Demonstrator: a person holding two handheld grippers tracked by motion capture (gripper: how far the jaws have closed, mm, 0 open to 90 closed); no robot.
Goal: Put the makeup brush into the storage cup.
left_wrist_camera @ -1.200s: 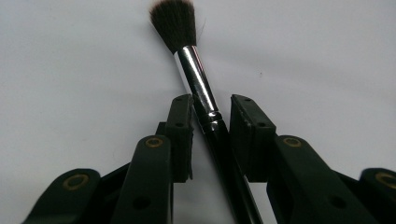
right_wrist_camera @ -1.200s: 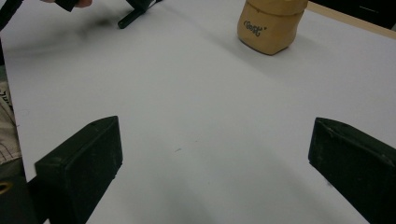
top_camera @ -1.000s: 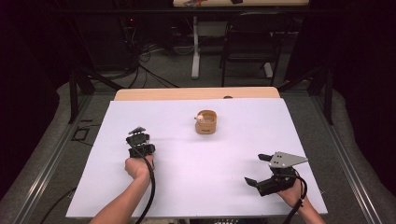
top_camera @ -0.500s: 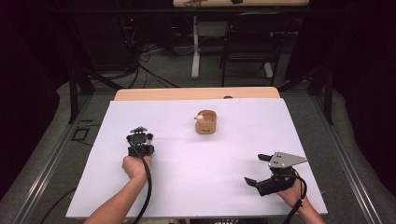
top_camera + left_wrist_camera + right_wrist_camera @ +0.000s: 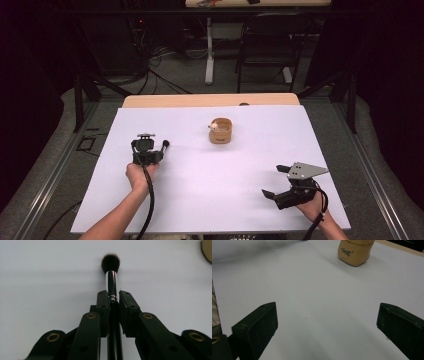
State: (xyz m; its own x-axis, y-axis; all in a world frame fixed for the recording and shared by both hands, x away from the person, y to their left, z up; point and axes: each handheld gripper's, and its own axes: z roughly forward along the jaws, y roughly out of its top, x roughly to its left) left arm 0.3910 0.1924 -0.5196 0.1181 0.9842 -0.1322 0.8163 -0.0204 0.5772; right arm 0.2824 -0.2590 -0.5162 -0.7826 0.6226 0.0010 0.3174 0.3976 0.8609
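Note:
My left gripper (image 5: 150,146) is shut on a makeup brush (image 5: 164,144) over the left part of the white table (image 5: 210,190). In the left gripper view the jaws (image 5: 114,296) pinch the brush (image 5: 111,277) at the base of its silver ferrule. Its dark bristles point ahead just above the sheet, and its black handle runs back between the fingers. A tan pouch (image 5: 220,131) stands at the table's centre back, and the right gripper view shows it (image 5: 355,251) with small lettering. My right gripper (image 5: 274,181) is open near the front right corner, and nothing lies between its pads (image 5: 327,322).
The white sheet covers most of a wooden tabletop, whose bare strip (image 5: 210,100) shows at the back. A black chair (image 5: 265,45) and floor cables (image 5: 165,75) lie beyond the table. The pouch's rim (image 5: 207,250) shows at the top right of the left gripper view.
My left gripper has drifted slightly left and away with the brush held in it. The right gripper has hardly moved and stays open.

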